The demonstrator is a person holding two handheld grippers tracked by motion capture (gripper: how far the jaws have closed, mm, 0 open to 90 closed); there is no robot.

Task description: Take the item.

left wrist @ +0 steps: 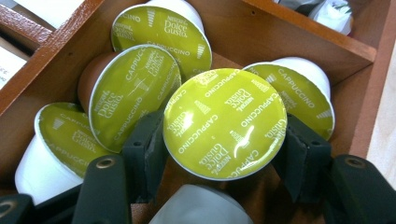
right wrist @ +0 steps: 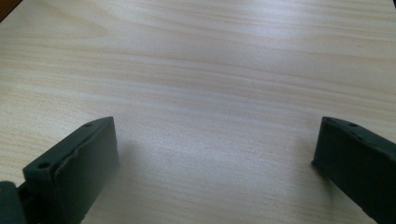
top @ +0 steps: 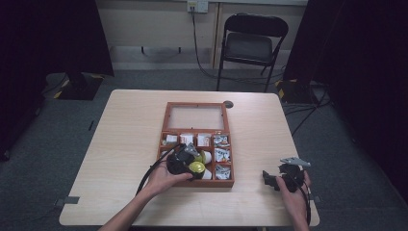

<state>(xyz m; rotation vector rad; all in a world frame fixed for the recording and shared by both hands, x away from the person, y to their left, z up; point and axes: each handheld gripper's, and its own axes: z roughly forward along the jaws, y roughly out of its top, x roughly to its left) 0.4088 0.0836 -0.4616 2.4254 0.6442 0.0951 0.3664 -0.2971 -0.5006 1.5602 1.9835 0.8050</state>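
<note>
While the right tool [right wrist: 215,154] rests wide open over the bare tabletop [right wrist: 210,70], the left tool [left wrist: 224,154] squeezes a green coffee pod [left wrist: 225,122] inside the wooden box [left wrist: 299,35].

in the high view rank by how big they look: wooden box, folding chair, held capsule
1. folding chair, though it stands farther off
2. wooden box, close to it in looks
3. capsule in the left tool, smallest
</note>
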